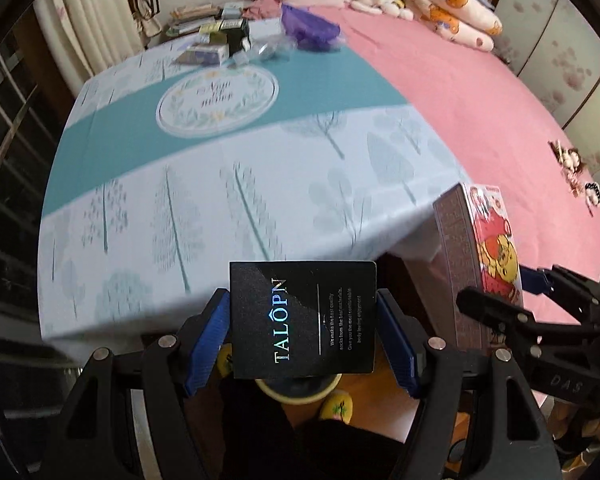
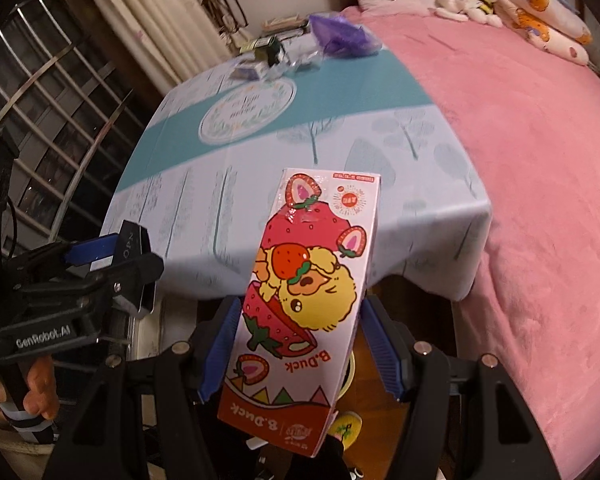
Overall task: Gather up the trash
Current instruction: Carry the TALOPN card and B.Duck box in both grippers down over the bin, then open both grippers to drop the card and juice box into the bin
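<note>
Left gripper (image 1: pixel 303 334): blue pads clamped on both side edges of a flat black cardboard box printed "TALOPN" (image 1: pixel 303 320), held off the near edge of the tablecloth-covered table (image 1: pixel 220 184).
Right gripper (image 2: pixel 298 350): fingers closed on a tall pink cartoon-duck strawberry carton (image 2: pixel 304 300), held beyond the table's near corner.
Remaining trash: small boxes and wrappers (image 1: pixel 220 46) at the far edge.
Purple plastic bag (image 1: pixel 308 28): far edge, beside the pink bed (image 1: pixel 480 112).

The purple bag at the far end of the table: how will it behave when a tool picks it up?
The purple bag looks crumpled and thin, so probably floppy and light. It may sag or slip from a loose pinch. It seems unlikely to roll, lying slumped on the table.
</note>
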`<state>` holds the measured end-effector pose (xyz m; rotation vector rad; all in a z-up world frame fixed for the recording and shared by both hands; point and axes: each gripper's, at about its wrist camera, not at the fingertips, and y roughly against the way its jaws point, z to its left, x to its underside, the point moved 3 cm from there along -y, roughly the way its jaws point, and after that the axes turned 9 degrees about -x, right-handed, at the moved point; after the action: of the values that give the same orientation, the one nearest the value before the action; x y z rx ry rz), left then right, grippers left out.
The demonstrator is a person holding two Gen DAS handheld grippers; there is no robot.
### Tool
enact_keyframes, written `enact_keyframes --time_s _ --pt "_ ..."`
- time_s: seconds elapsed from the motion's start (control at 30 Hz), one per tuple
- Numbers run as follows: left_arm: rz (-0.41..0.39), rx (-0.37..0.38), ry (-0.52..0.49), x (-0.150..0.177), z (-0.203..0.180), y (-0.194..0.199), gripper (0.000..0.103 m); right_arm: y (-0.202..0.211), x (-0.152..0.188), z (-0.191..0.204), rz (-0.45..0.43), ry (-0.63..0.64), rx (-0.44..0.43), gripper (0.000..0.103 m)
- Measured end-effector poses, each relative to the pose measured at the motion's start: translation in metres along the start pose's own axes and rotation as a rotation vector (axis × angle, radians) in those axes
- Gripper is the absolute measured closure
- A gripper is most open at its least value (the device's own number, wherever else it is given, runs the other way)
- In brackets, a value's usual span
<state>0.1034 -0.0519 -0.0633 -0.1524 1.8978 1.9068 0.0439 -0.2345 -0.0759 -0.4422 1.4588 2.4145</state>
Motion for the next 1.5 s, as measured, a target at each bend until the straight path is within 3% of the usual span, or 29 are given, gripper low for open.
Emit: enact_keyframes --time_s 0.17,0.33,0.6,0.8,0.97,1.13,1.27,1.5 --pt "0.034 -0.014 -0.008 0.024 0.001 -0.007 0.033 -0.027 0.027 -0.005 0.071 -0.02 -0.028 0.041" --pt "0.116 0.027 0.019 0.053 0.002 -0.041 0.033 -0.075 0.057 -0.008 0.165 -0.033 -0.025 0.041" --pt "0.242 0.101 0.054 0.106 0.002 -0.147 0.033 -0.186 0.115 -0.036 0.298 -0.094 -0.003 0.041" --pt "0.312 0.118 0.045 0.139 -0.001 -0.23 0.033 -0.258 0.147 -0.059 0.339 -0.106 0.019 0.04" --pt "0.335 0.118 0.034 0.159 -0.004 -0.276 0.033 -0.301 0.17 -0.079 0.358 -0.113 0.038 0.04" --pt "0.351 0.096 0.028 0.176 -0.002 -0.306 0.031 -0.327 0.191 -0.09 0.374 -0.125 0.04 0.039" --pt "0.371 0.076 0.045 0.182 0.001 -0.323 0.008 -0.332 0.199 -0.095 0.374 -0.129 0.059 0.029" --pt "0.352 0.048 0.064 0.181 0.011 -0.32 0.006 -0.325 0.198 -0.094 0.361 -0.133 0.07 0.029"
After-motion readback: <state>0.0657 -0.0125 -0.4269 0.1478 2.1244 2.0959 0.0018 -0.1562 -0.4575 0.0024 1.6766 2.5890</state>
